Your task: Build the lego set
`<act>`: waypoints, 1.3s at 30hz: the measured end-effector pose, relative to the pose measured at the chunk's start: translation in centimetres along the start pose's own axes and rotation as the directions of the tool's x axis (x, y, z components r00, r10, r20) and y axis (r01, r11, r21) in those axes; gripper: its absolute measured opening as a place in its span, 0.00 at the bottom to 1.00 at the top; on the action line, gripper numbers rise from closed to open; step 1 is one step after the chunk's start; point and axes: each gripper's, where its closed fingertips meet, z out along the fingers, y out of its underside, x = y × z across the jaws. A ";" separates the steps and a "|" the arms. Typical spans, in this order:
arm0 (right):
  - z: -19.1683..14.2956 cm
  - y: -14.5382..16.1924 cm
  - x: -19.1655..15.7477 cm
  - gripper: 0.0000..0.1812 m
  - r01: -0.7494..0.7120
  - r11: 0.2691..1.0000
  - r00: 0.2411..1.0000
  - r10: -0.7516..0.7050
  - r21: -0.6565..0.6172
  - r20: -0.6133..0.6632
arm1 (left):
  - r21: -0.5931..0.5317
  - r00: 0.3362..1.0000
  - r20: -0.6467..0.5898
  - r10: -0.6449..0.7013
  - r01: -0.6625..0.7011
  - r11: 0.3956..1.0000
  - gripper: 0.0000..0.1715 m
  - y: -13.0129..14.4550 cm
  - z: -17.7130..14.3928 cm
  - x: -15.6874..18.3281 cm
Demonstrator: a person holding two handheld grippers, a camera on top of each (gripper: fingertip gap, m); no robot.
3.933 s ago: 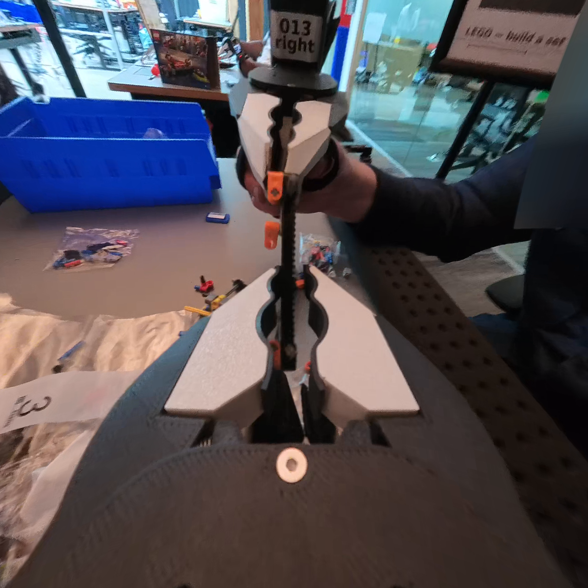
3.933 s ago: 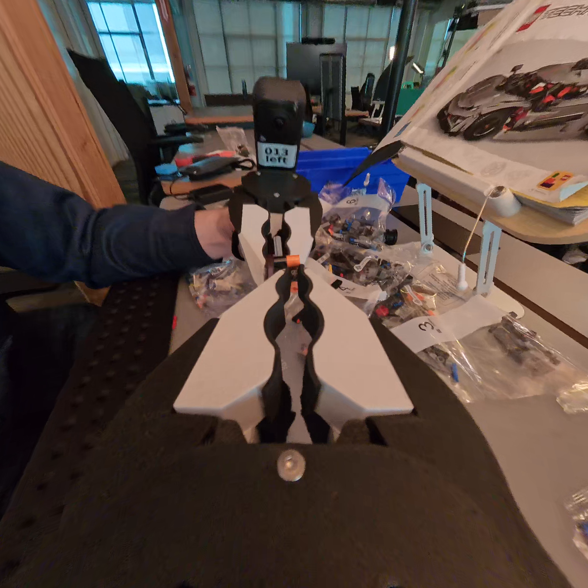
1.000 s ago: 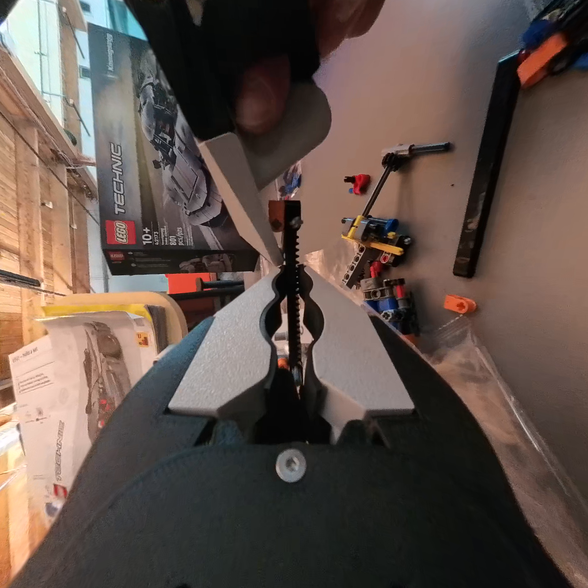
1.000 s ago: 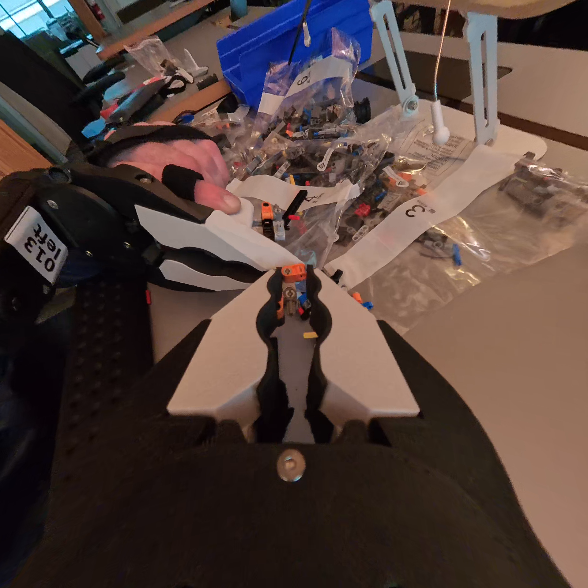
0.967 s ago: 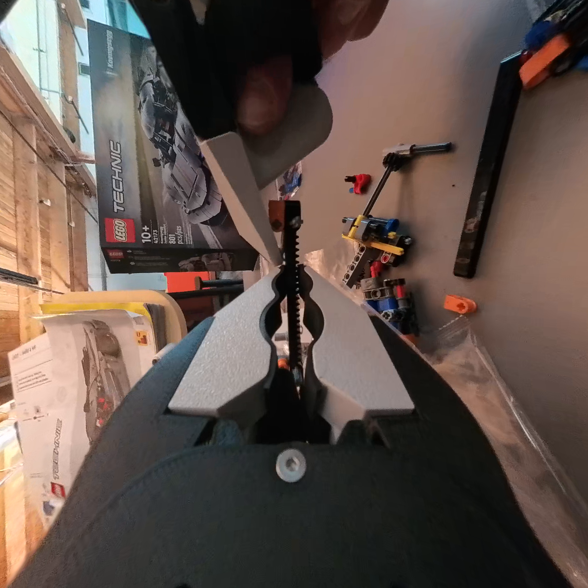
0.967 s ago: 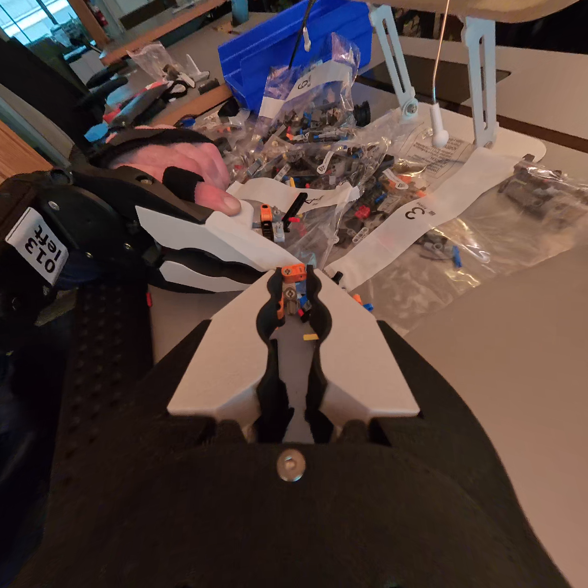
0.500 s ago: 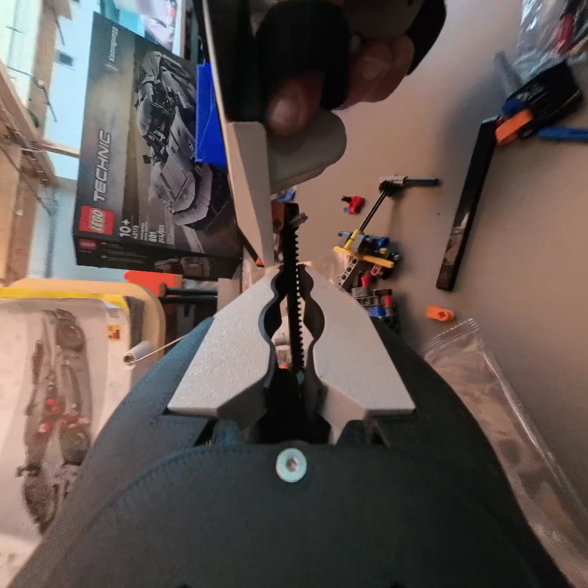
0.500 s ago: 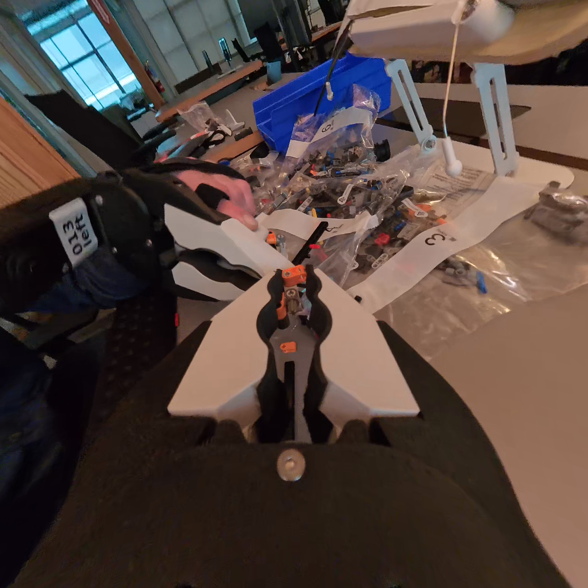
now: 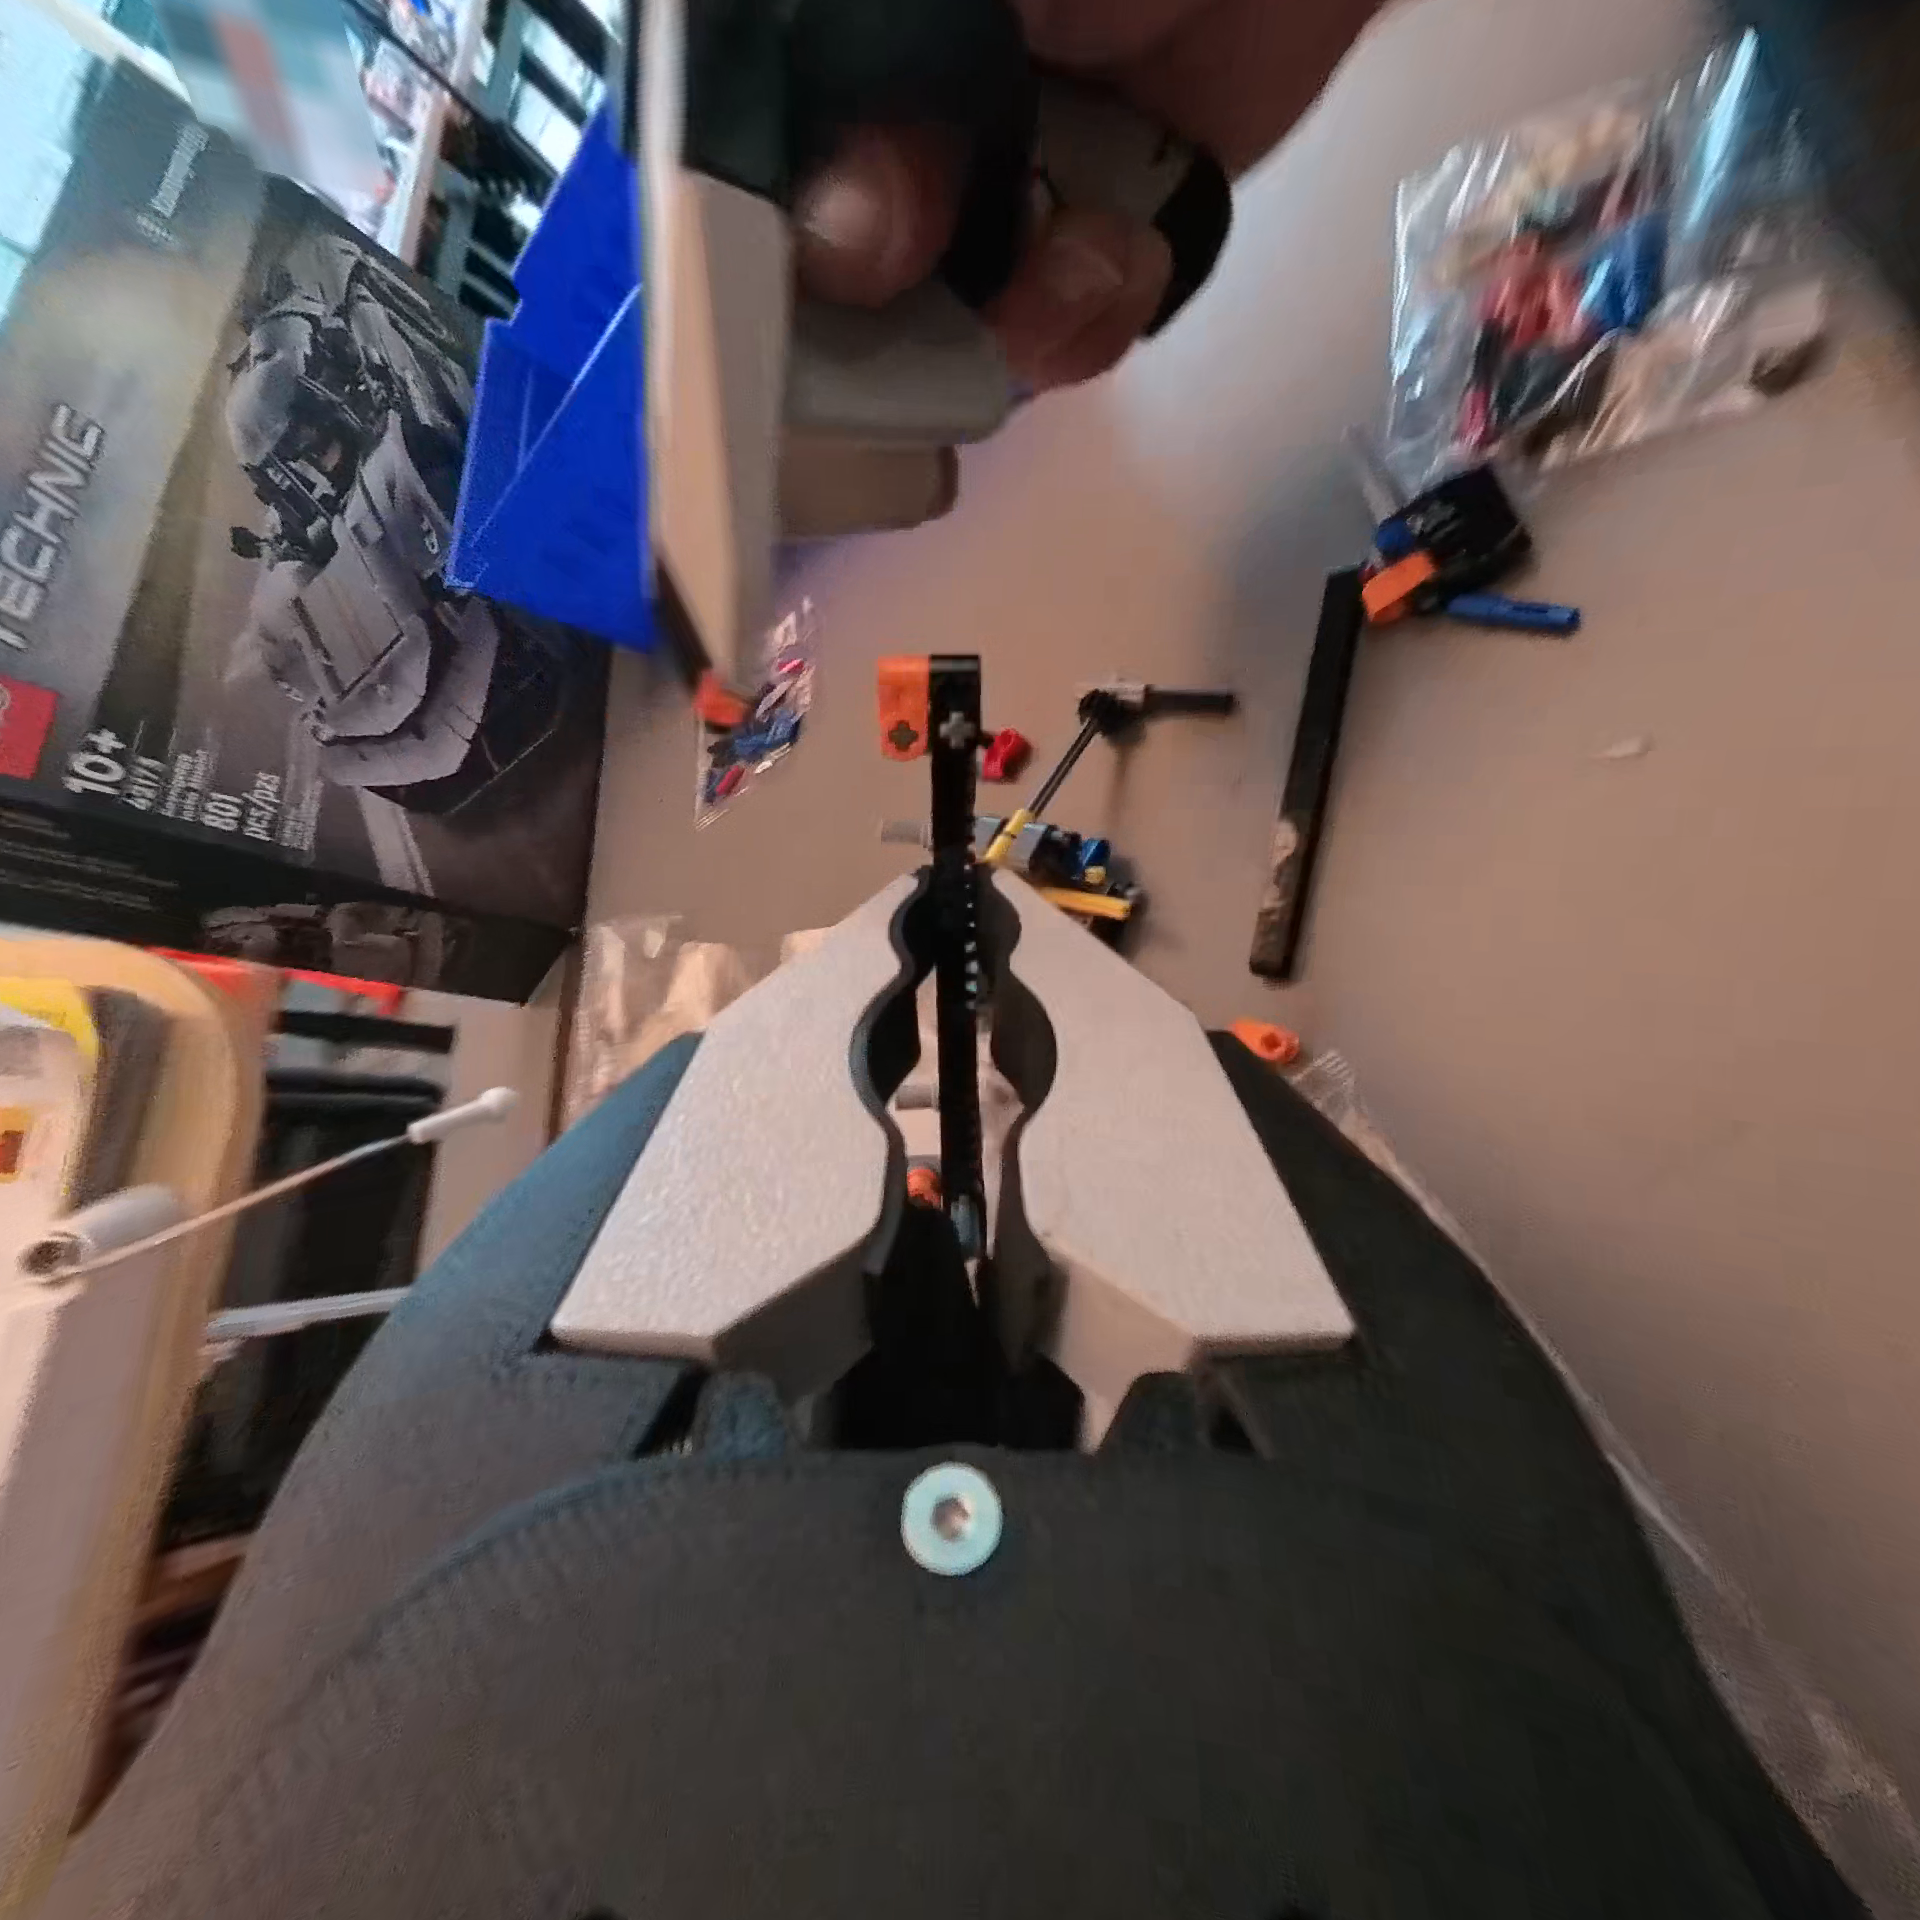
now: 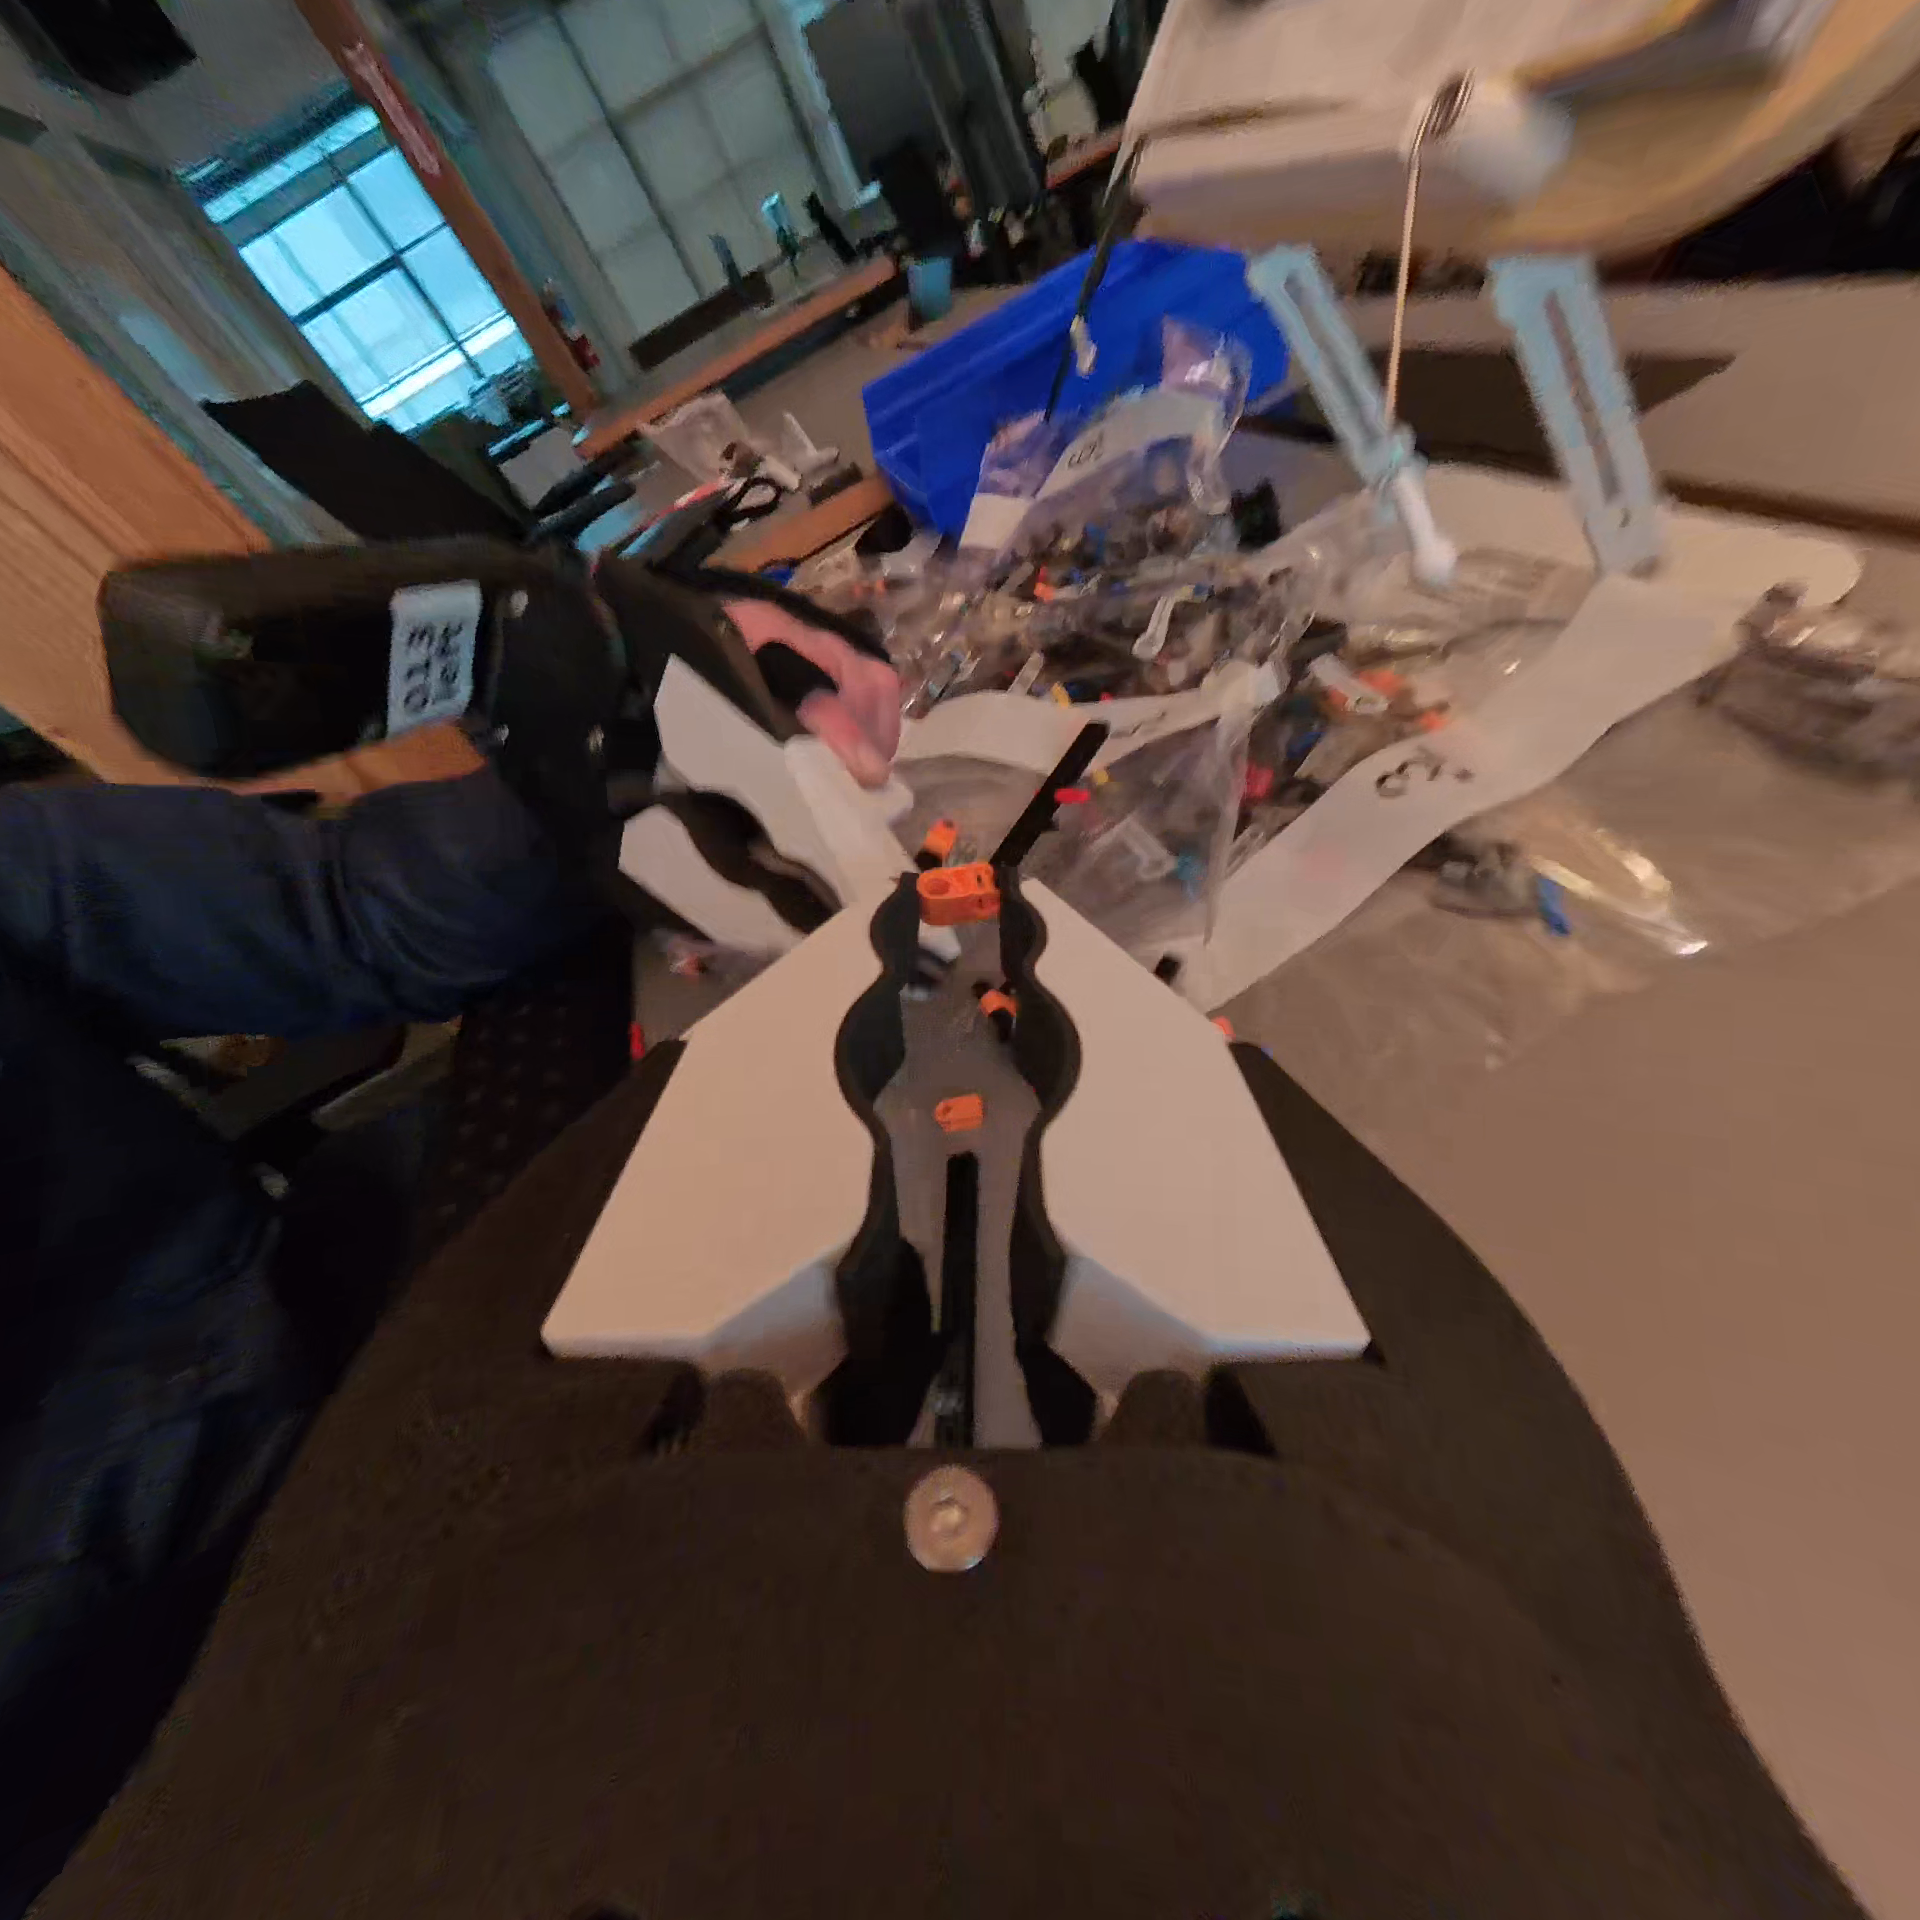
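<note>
My left gripper (image 9: 951,883) is shut on a black toothed rack (image 9: 954,935) that sticks out ahead of the fingers, with an orange connector (image 9: 902,712) on its far end. My right gripper (image 10: 958,896) is shut on a small orange connector (image 10: 956,896) at its fingertips. In the left wrist view the right gripper (image 9: 717,665) hangs to the upper left of the rack's end, apart from it. In the right wrist view the left gripper (image 10: 899,831) is just left of my fingertips, and the rack (image 10: 1049,790) slants up beyond it.
On the grey table lie a long black beam (image 9: 1309,769), a small part-built assembly (image 9: 1049,852), a loose orange piece (image 9: 1265,1039) and bags of parts (image 10: 1143,623). A blue bin (image 10: 1018,353), the set's box (image 9: 260,582) and a booklet stand (image 10: 1558,416) stand around. Across from one pair of fingers to the other is roughly 5 cm.
The two grippers have drawn apart: the right gripper's tip has left the rack's end with an orange connector in it. Both views have swung and are blurred.
</note>
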 end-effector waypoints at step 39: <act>1.9 0.6 -4.9 0.25 0.482 0.871 0.875 -0.483 -0.092 0.009 | 0.195 0.513 -0.645 -0.567 0.827 0.527 0.04 -3.2 -3.1 -0.8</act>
